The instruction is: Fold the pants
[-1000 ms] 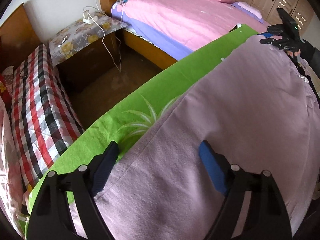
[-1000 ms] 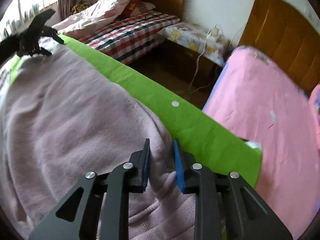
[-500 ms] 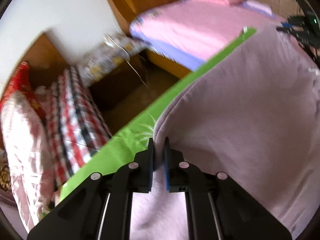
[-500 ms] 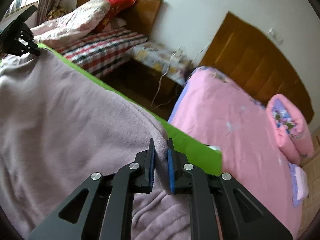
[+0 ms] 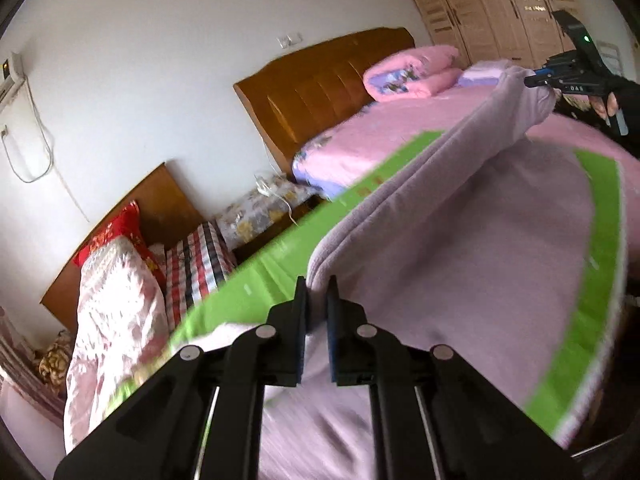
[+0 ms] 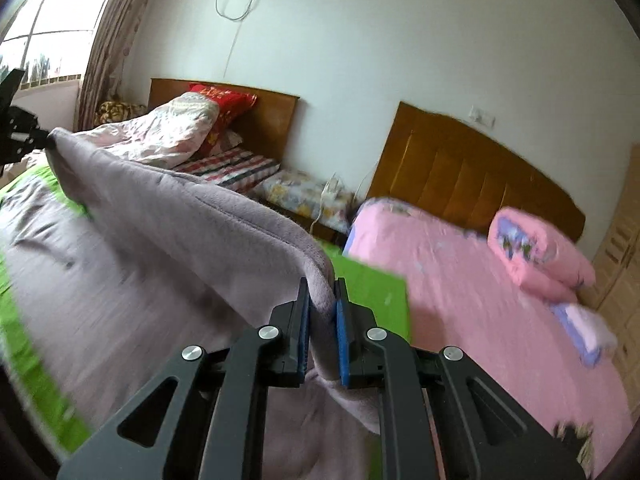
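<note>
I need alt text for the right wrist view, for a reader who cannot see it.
The right hand-held gripper is shut on an edge of lilac pants, lifted over a green cloth. The left hand-held gripper holds the far end. Behind stand a pink bed and a plaid bed.

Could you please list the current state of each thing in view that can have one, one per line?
Left hand-held gripper: shut on the pants' edge.
Right hand-held gripper: shut on the pants' edge.
Pants: far edge lifted off the surface between both grippers, the rest lying flat.
Green cloth: spread flat under the pants.
Pink quilt: folded, resting on the pink bed.
</note>
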`<state>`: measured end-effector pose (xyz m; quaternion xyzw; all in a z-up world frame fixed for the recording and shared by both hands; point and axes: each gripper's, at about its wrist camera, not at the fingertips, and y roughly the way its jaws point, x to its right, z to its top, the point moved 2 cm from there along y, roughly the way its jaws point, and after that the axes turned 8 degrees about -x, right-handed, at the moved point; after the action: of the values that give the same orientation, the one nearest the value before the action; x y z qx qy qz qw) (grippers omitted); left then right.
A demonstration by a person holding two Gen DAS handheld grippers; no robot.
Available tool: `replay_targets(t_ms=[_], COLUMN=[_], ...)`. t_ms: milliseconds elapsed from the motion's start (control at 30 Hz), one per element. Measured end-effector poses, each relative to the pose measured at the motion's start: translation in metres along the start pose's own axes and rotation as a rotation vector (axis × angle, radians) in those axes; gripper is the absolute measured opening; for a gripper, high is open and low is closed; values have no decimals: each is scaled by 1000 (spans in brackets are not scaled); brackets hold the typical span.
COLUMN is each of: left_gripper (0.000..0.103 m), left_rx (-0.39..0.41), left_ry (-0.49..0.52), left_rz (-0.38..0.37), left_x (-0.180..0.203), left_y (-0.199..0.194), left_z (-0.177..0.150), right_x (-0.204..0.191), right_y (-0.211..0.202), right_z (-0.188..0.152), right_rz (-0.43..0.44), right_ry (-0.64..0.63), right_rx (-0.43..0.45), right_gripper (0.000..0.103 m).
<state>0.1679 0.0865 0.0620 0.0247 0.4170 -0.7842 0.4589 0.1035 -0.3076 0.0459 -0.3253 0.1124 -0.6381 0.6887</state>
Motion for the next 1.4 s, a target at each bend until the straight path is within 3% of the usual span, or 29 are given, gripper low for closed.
replay_targets(t_ms=[133,233,267,300,333,367,433,567,667,833,933,1100,1300,1400], left_gripper=[10,18,19,21,33,60,99,100,100,100,100,100,100,100], left_rx=[-107,-174,-167,-156,-141,-110,-29,32,35,-4,-36,-34,-41,-94], left_ry=[-69,-96,-125,-160,-198,-249,-364,-637,-762,-865,-902,-931,-970,-991], left_rz=[-87,-104,-99,-106,-121,-137,-113,-209,-283,-357,-375,-365,-356,-372], left_x=[47,69,66,64,60,55,44,26,27,30,33,31,19,18], left_y=[17,38,39,34,28,18,-8,-33,-30,-8,2,1,-7,4], left_z=[-64,-88,-90,-89,-88,-85,-86,-97,-103,-109,-111,-118,-126,-120], right_x=[-27,-38,-40,-40,-40,-40,-36,-28,-14,12,22,27,26,25], right_y=[14,17,10,2,-9,-20,-41,-52,-33,-12,1,4,5,6], right_z=[-75,-92,-95,-95,-97,-100,-108,-136,-147,-156,-165,-166,-165,-164], right_rz=[82,118,113,119,131,134,171,253,355,481,473,428,411,403], right_ry=[45,62,67,77,96,119,197,436,665,999,1137,1141,1121,1114], right_rx=[-133,-169,-165,-158,-141,-118,-84,-81,-93,-12,-54,-46,-48,-52], right_gripper=[13,20,25,43,66,75,79,69,66,66,67,56,52,52])
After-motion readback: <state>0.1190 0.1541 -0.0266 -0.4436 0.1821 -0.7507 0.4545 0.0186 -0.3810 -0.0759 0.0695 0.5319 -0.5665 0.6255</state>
